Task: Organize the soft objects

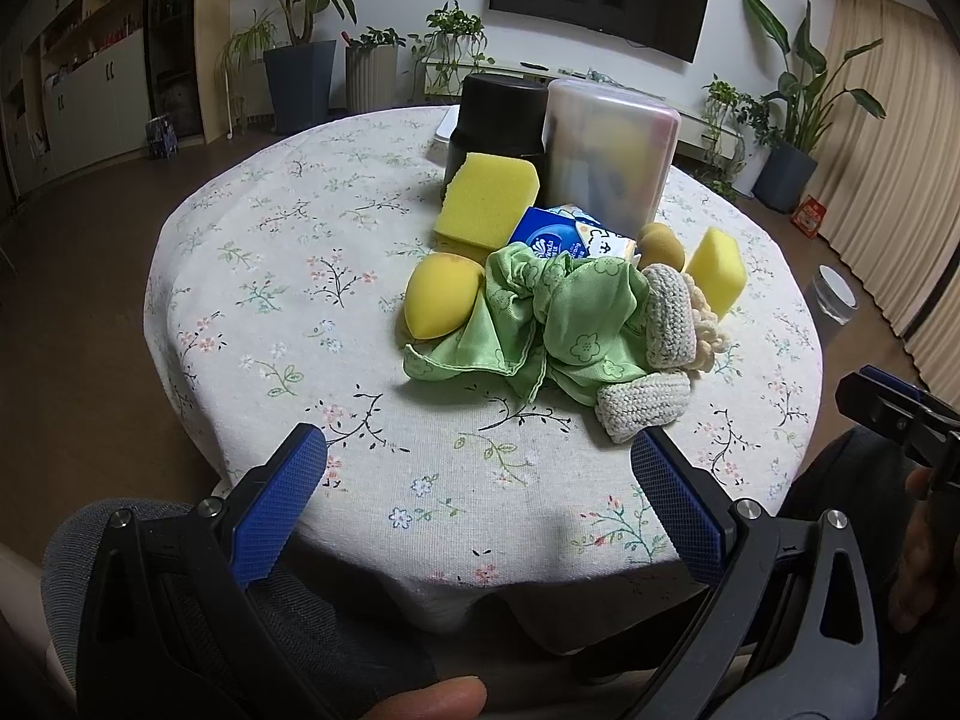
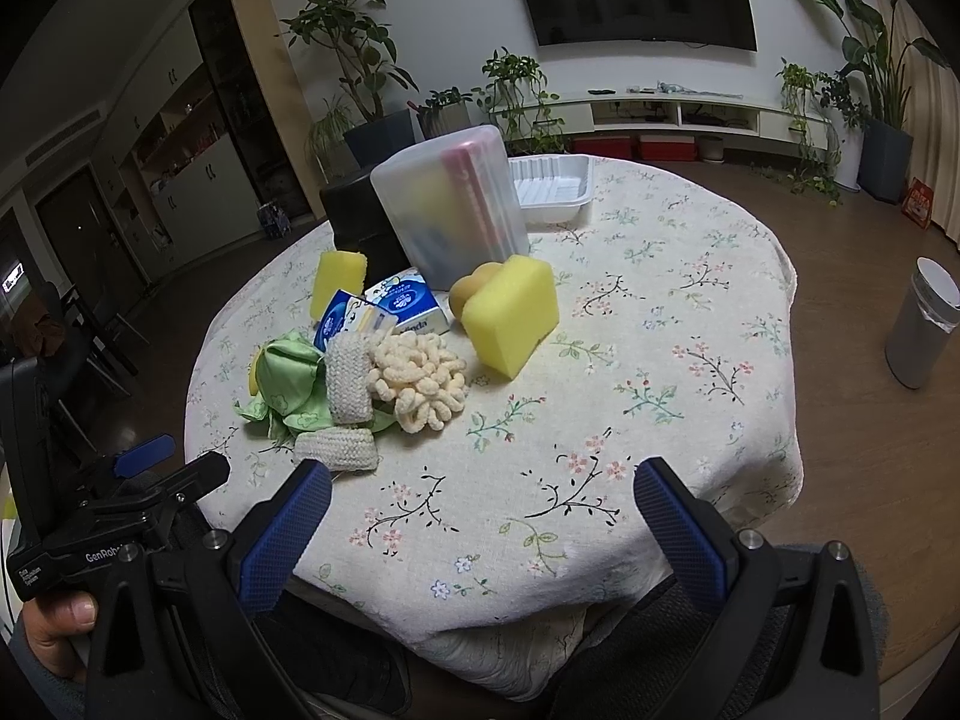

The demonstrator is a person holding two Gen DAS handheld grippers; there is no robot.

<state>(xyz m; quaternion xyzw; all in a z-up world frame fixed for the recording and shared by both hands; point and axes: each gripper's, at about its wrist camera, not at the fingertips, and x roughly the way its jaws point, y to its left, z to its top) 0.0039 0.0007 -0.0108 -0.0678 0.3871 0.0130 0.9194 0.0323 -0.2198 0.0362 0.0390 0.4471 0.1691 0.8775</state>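
Note:
A pile of soft things lies mid-table: a crumpled green cloth [image 1: 543, 315] [image 2: 287, 381], two knitted grey-white pieces [image 1: 642, 405] [image 2: 336, 447], a cream chenille bundle [image 2: 417, 384], a yellow egg-shaped sponge [image 1: 441, 294], two yellow block sponges [image 1: 486, 198] [image 2: 510, 312], a tan round sponge [image 1: 660, 246] and blue tissue packs [image 1: 549, 237] [image 2: 408, 297]. My left gripper [image 1: 480, 456] hovers open at the table's near edge, short of the pile. My right gripper [image 2: 483, 489] is open too, to the right of the pile, nothing between its fingers.
A frosted plastic container [image 2: 447, 204] [image 1: 609, 150] and a black tub [image 1: 501, 114] stand behind the pile. A white tray [image 2: 552, 186] sits at the far edge. The floral tablecloth [image 2: 660, 360] drapes the round table. A grey bin [image 2: 918, 324] stands on the floor.

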